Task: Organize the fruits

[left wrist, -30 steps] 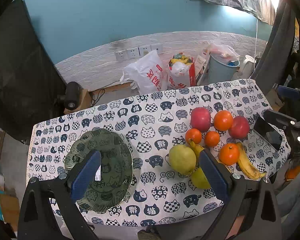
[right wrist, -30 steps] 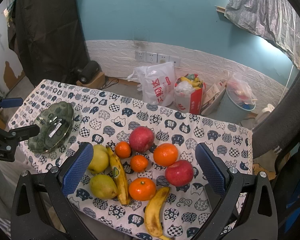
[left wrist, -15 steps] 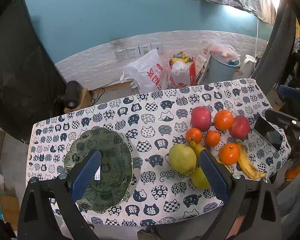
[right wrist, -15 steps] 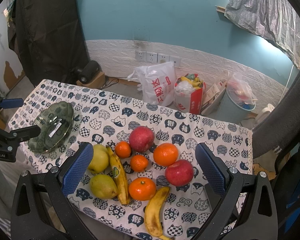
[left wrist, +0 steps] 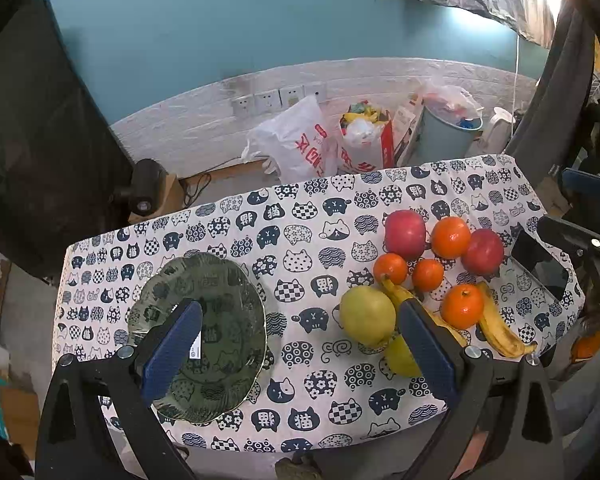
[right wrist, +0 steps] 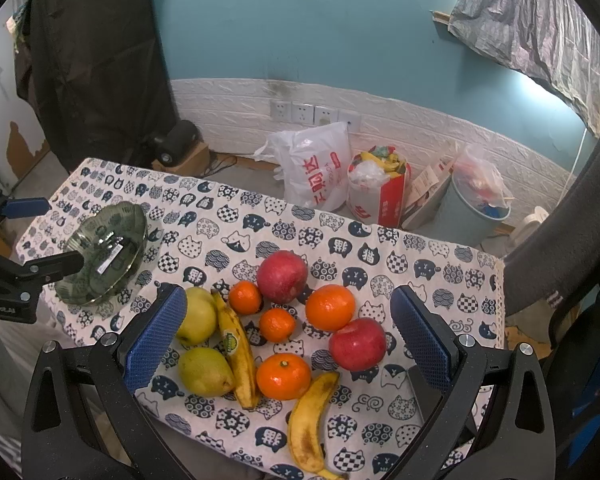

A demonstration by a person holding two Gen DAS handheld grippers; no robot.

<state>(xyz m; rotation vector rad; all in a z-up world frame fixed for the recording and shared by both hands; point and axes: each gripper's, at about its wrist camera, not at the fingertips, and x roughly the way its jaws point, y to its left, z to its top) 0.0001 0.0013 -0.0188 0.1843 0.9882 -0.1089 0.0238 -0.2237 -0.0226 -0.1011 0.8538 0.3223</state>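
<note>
A cat-print cloth (right wrist: 332, 224) covers the table. Behind it, against the teal wall (right wrist: 300, 20), stand a white plastic bag (right wrist: 316, 172) with red lettering, a red-and-white bag (right wrist: 380, 196) stuffed with rubbish just beside it, and a grey bin (right wrist: 468, 212) farther right. A row of sockets (right wrist: 304, 113) sits on the white brick-pattern panel, and a black cloth (right wrist: 92, 60) hangs at the left.

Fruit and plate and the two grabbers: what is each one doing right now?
left gripper: open, holding nothing
right gripper: open, holding nothing
glass plate: on the tablecloth, no fruit on it
apples: on the cloth
oranges: on the cloth
pears: on the cloth
bananas: lying flat
</note>
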